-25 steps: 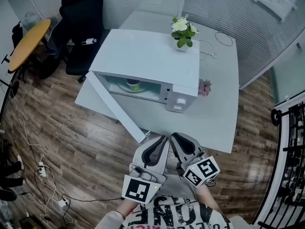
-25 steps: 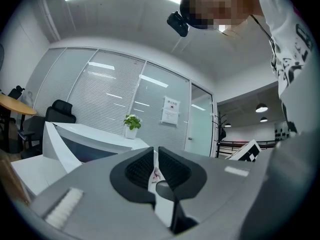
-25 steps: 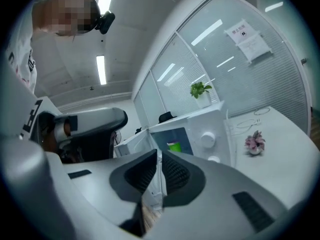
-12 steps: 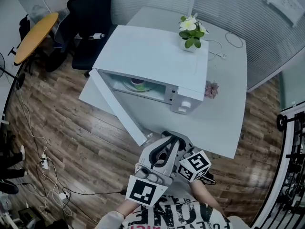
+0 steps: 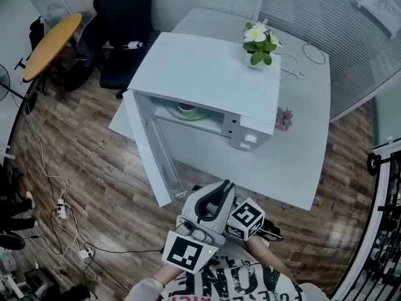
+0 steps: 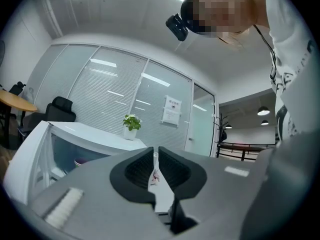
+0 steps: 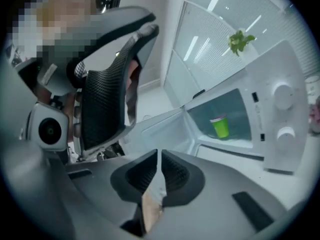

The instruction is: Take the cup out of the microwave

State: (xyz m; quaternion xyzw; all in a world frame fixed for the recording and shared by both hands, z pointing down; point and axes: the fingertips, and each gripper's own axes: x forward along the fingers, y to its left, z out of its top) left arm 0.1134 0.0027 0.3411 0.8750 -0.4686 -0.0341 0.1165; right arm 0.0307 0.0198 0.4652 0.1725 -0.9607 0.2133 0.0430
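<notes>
The white microwave (image 5: 207, 74) stands on the white table (image 5: 294, 168) with its door (image 5: 150, 155) swung wide open to the left. A green cup (image 5: 187, 110) sits on the turntable inside, also clear in the right gripper view (image 7: 218, 126). Both grippers hang near the table's front edge, well short of the oven. My left gripper (image 5: 224, 185) is shut and empty, pointing at the microwave (image 6: 90, 139). My right gripper (image 7: 159, 159) is shut with nothing in it. It is tucked against the left one, so only its marker cube (image 5: 245, 218) shows in the head view.
A potted plant (image 5: 258, 42) stands on top of the microwave. Pink flowers (image 5: 285, 119) lie on the table by its right side. A black office chair (image 5: 122, 24) and a round wooden table (image 5: 53, 42) stand behind left. Cables (image 5: 62, 212) trail over the wooden floor.
My right gripper has swung left and dropped a little, ending up close against the left gripper. The left gripper has kept still. The door stays open and the cup has not moved.
</notes>
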